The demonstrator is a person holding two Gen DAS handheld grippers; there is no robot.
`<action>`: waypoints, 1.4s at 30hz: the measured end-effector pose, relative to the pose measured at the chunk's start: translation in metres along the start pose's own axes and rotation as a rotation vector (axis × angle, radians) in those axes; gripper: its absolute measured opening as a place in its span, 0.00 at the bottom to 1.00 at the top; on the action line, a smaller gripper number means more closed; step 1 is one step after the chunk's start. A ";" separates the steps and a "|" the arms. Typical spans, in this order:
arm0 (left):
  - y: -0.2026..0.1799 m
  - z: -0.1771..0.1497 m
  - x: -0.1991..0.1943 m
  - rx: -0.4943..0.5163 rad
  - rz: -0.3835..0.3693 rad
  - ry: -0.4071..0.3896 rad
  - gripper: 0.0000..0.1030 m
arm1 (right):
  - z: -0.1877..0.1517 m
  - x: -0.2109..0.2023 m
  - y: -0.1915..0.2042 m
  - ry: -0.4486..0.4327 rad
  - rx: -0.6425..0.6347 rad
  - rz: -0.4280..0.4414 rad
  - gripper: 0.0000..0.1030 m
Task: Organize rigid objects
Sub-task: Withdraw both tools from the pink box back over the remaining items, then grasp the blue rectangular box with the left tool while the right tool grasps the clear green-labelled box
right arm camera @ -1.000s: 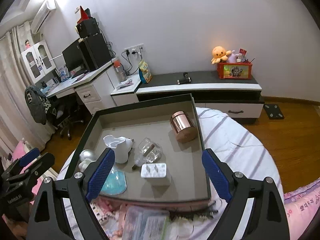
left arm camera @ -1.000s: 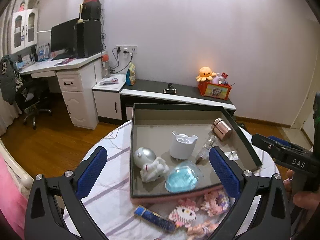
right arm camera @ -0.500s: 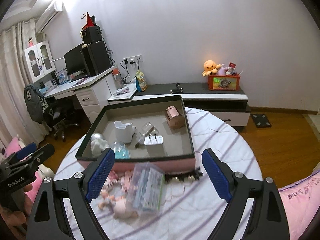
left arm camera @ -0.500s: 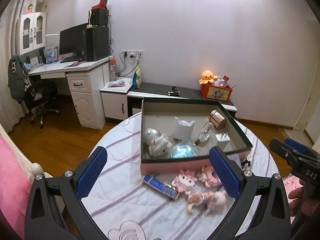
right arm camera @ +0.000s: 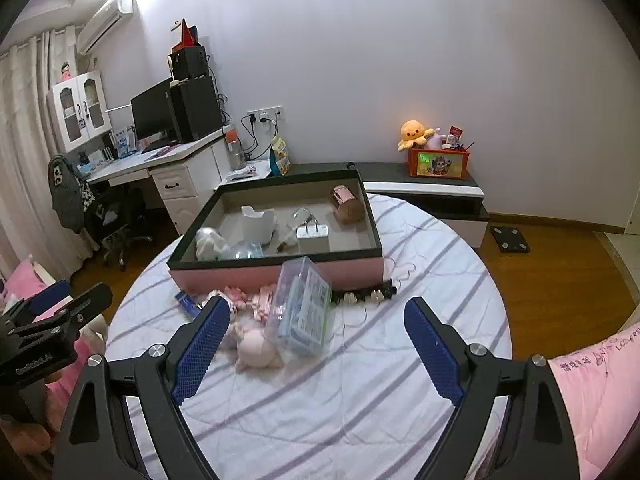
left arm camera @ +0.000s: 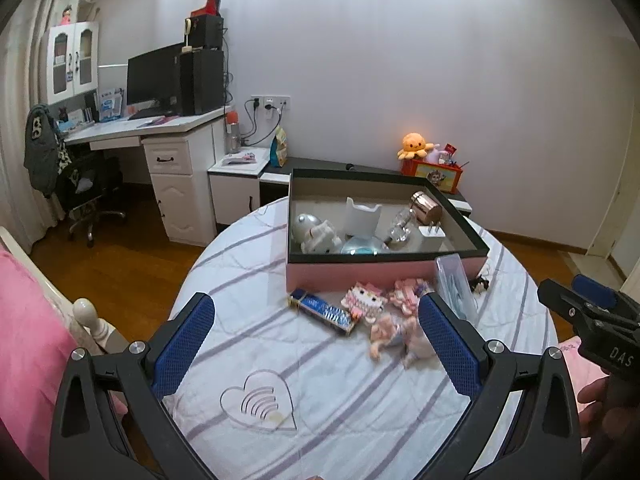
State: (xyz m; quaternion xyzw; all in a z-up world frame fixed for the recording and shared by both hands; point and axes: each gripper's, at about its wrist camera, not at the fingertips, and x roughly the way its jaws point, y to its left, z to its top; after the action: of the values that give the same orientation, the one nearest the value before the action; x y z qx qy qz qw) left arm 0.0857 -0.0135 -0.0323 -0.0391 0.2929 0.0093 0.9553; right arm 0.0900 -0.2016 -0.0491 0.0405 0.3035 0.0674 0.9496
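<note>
Hovering both wide, empty tools (left arm camera: 316, 334) (right arm camera: 316, 342), we judge the clear plastic case (right arm camera: 301, 312) light, stiff, slippery: grip its long sides.

1. Room dim overall; brightest patch on the white wall (left arm camera: 400, 40) at the top, so light falls from above.
2. Strong fisheye bend: wall edges and floor (right arm camera: 560, 280) curve; black vignette in the corners.
3. Pink doll (left arm camera: 400, 338) and clear plastic case (right arm camera: 302, 312) smeared by motion blur.
4. Shadows soft; small glints on the copper canister (left arm camera: 426, 209).
</note>
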 end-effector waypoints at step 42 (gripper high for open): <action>0.006 -0.032 0.106 0.028 0.012 0.234 1.00 | -0.010 0.061 0.001 0.149 0.014 -0.013 0.88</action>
State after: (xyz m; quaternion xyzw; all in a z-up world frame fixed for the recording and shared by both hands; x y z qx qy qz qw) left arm 0.1551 -0.0109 -0.1186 -0.0251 0.4027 0.0062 0.9150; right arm 0.1334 -0.1908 -0.0921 0.0400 0.3740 0.0617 0.9245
